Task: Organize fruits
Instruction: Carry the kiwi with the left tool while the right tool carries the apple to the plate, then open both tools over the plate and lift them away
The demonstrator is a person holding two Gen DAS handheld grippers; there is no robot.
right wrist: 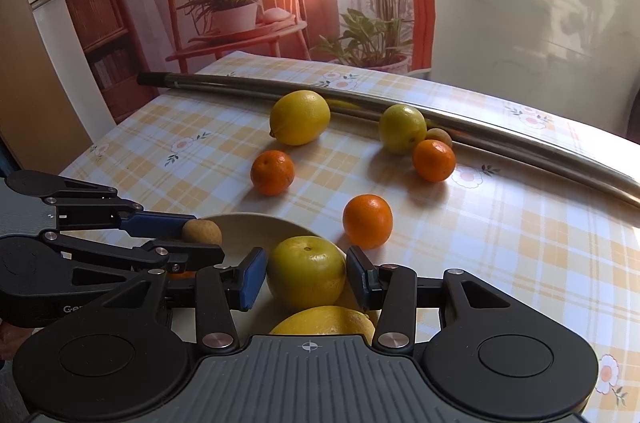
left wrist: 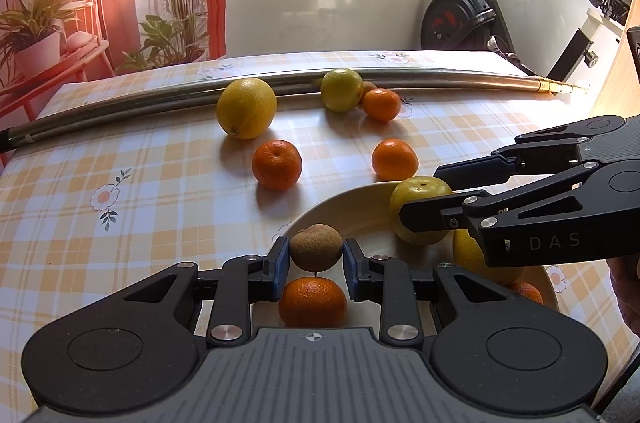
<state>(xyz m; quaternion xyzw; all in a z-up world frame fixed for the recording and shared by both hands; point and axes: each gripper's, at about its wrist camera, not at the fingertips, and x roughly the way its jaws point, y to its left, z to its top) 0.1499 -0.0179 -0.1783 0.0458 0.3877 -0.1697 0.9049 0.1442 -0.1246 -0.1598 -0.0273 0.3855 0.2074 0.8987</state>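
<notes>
My left gripper (left wrist: 316,261) is shut on a small brown round fruit (left wrist: 316,247), held above the near rim of a cream plate (left wrist: 340,199). Under it in the plate lies a tangerine (left wrist: 313,302). My right gripper (right wrist: 306,279) is shut on a yellow-green citrus (right wrist: 306,271) over the same plate (right wrist: 256,219), with a lemon (right wrist: 324,321) in the plate below it. On the checked tablecloth lie a lemon (left wrist: 246,108), three tangerines (left wrist: 276,164), a second yellow-green citrus (left wrist: 341,90) and another small brown fruit (right wrist: 439,136).
A long metal pole (left wrist: 160,103) lies across the back of the table behind the fruit. An exercise bike (left wrist: 472,19) stands beyond the far right corner. A hand (left wrist: 628,287) shows at the right edge.
</notes>
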